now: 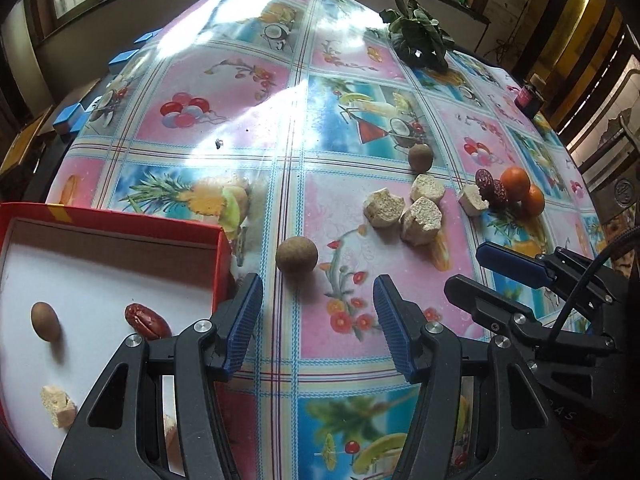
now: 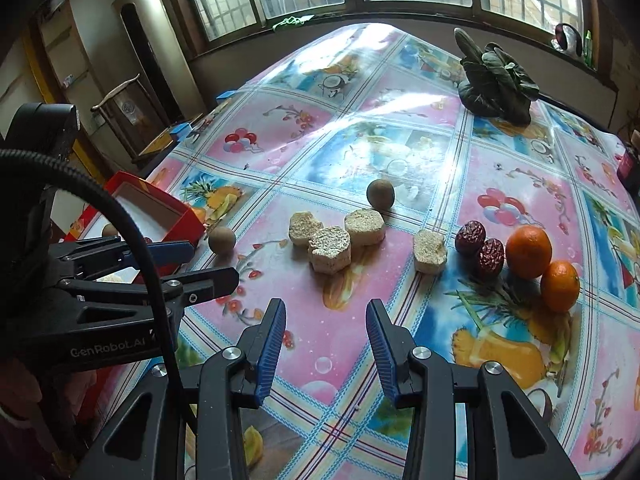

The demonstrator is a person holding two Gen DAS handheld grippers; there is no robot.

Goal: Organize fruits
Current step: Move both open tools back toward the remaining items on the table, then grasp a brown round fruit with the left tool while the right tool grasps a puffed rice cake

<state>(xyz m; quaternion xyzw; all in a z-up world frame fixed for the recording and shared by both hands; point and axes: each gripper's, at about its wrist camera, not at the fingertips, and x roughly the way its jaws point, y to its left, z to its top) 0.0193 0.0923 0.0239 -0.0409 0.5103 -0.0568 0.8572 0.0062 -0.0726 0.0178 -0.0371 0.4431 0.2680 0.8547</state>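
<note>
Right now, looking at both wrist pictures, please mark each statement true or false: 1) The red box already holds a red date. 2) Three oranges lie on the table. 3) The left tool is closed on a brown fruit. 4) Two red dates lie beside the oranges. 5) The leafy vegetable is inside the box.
1) True: a red date lies in the red box.
2) False: only two oranges are there.
3) False: the left tool is open and empty; the brown fruit lies on the table ahead of it.
4) True: two red dates lie next to the oranges.
5) False: the leafy vegetable lies on the far part of the table.
</note>
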